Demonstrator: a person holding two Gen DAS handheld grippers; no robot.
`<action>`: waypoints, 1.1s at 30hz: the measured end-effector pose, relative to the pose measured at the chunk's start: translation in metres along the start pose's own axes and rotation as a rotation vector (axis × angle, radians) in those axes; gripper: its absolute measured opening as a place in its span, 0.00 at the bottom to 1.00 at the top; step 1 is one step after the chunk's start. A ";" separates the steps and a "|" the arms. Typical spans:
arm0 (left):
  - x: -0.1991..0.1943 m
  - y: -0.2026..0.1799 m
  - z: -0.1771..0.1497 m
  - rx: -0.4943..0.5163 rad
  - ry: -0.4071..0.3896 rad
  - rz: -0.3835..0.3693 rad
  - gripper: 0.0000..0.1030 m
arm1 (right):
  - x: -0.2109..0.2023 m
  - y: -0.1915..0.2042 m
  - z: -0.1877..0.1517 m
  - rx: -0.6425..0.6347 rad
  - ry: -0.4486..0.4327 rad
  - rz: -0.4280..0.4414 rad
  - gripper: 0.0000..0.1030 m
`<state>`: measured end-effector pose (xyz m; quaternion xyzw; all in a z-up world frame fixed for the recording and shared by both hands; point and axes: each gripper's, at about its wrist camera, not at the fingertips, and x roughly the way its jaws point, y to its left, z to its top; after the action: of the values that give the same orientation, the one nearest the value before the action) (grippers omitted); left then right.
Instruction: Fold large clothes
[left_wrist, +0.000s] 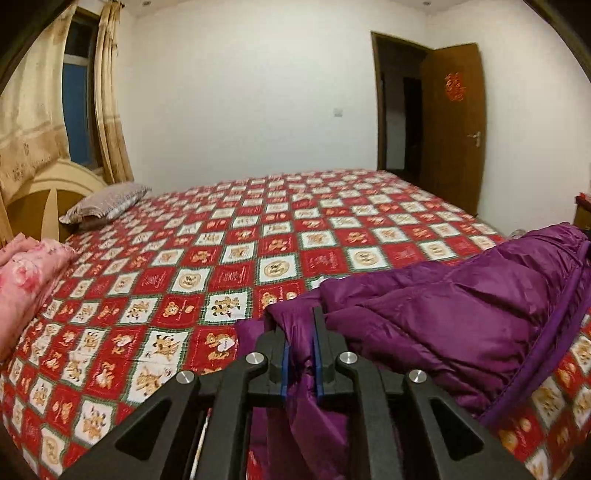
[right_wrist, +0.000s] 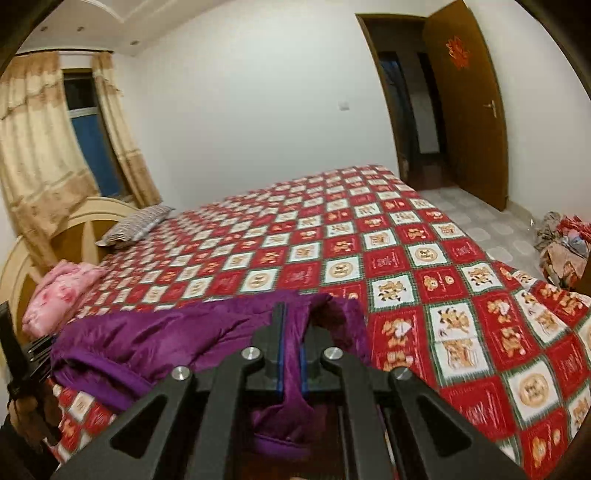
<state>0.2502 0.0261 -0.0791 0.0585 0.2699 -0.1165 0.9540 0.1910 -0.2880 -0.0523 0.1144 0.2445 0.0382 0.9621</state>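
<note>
A purple puffer jacket (left_wrist: 461, 306) lies bunched on the near edge of the bed (left_wrist: 229, 236), which has a red and white checked cover. My left gripper (left_wrist: 300, 325) is shut on a fold of the jacket at its left end. In the right wrist view the jacket (right_wrist: 155, 339) spreads to the left, and my right gripper (right_wrist: 291, 325) is shut on its right end, with cloth hanging down between the fingers. Both grippers hold the jacket just above the bed (right_wrist: 424, 266) cover.
A pink folded blanket (left_wrist: 26, 280) and a grey pillow (left_wrist: 107, 203) lie at the headboard end on the left. A brown door (right_wrist: 469, 107) stands open at the far right. A pile of things (right_wrist: 561, 243) lies on the floor to the right.
</note>
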 end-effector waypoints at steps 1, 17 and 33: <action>0.011 0.002 0.001 -0.004 0.012 0.008 0.14 | 0.011 -0.002 0.003 0.003 0.009 -0.005 0.07; 0.117 0.075 0.026 -0.205 0.066 0.329 0.79 | 0.164 -0.025 0.023 0.044 0.154 -0.078 0.27; 0.112 -0.011 0.047 -0.028 -0.071 0.330 0.89 | 0.171 0.043 0.003 -0.106 0.155 -0.032 0.69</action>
<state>0.3641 -0.0146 -0.0989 0.0848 0.2244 0.0433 0.9698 0.3417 -0.2248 -0.1182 0.0561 0.3175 0.0447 0.9455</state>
